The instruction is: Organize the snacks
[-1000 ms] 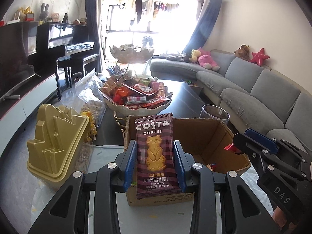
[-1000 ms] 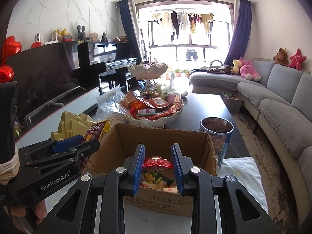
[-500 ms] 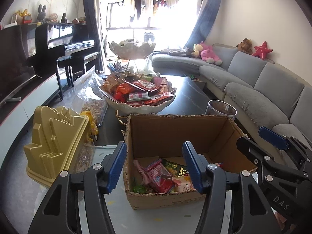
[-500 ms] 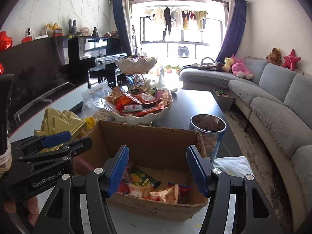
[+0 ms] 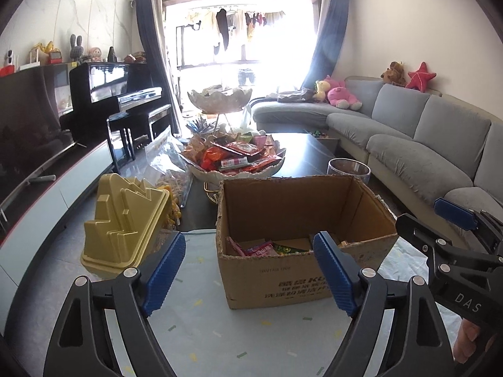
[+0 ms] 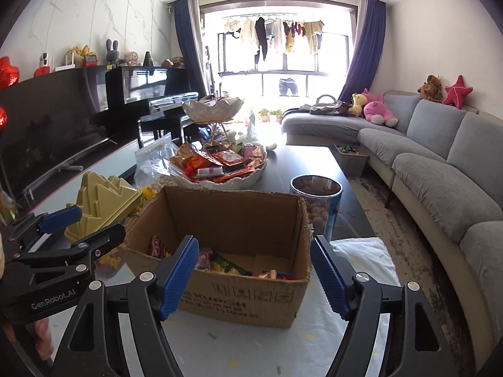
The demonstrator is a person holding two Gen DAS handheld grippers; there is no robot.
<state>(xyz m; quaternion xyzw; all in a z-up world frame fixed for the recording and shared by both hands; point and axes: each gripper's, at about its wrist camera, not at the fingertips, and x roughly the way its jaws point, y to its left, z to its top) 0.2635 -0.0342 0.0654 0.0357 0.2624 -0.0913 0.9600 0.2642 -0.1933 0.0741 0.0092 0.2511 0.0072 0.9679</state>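
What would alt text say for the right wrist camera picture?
An open, empty right gripper hovers before a brown cardboard box holding snack packets. Behind stand a white scalloped bowl of snacks and a grey sofa.

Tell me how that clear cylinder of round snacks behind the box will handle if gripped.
The clear cylinder looks rigid and smooth, so probably slippery. It seems nearly full, likely heavy. Tall and open-topped, it may tip and spill.

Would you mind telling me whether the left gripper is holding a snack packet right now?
No, the left gripper is open with nothing between its blue fingers, and snack packets lie inside the cardboard box.
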